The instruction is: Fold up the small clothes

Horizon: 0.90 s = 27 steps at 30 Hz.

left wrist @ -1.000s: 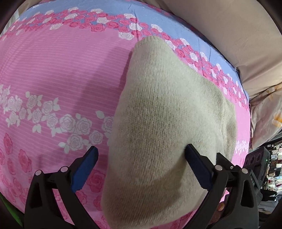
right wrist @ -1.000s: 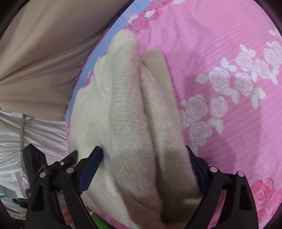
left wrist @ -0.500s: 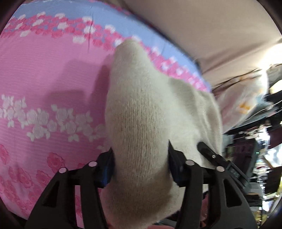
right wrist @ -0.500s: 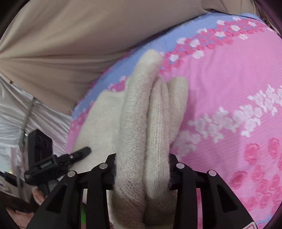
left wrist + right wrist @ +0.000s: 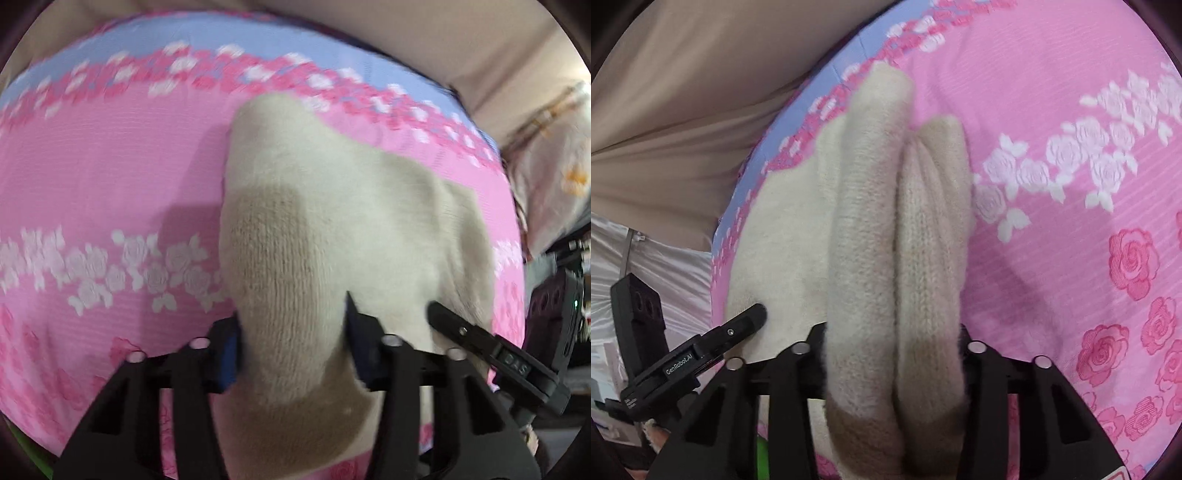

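A cream knitted garment (image 5: 332,221) lies on a pink floral bedsheet (image 5: 92,177). My left gripper (image 5: 291,350) is shut on a bunched edge of the garment at its near end. In the right wrist view the same garment (image 5: 871,206) shows as thick folds, and my right gripper (image 5: 894,354) is shut on them. The right gripper's finger also shows at the right in the left wrist view (image 5: 480,343). The left gripper's finger shows at the left in the right wrist view (image 5: 731,332), touching the garment.
The sheet (image 5: 1071,258) has a blue border with roses along its far edge (image 5: 258,33). Beige fabric (image 5: 683,92) lies beyond the border. Pale bedding (image 5: 554,166) and dark clutter sit off the bed's right side.
Both grippers have closed on the garment's near edge, bunching the knit between the jaws. The views have since shifted slightly, and the garment looks a little lifted.
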### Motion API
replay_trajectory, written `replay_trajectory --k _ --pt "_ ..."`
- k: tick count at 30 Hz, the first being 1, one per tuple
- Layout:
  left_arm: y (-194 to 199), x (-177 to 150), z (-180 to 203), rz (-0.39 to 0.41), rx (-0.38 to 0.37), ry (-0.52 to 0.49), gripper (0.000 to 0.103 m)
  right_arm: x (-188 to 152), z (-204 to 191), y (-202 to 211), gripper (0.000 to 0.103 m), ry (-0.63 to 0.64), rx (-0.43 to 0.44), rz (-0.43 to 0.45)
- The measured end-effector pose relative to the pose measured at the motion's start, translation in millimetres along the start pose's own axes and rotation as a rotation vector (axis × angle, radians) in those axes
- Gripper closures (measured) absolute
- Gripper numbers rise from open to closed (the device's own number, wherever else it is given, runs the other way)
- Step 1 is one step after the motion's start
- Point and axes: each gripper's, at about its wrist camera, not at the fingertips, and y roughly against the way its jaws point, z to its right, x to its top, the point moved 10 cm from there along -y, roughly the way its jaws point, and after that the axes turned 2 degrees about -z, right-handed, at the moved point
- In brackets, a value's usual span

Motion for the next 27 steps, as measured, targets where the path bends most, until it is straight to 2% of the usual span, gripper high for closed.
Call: replay_trajectory --k 7,14,27 --pt "68 28 15 0.105 0.006 -0.082 0.063 14 -58 53 0.067 0.066 0.013 0.087" --pt "148 59 10 0.251 0.019 -0.122 0.063 31 -140 92 0.067 0.228 0.004 0.217" --pt "290 100 -31 0.518 0.039 -0.150 0.062 39 -290 147 0.066 0.450 0.139 0.383"
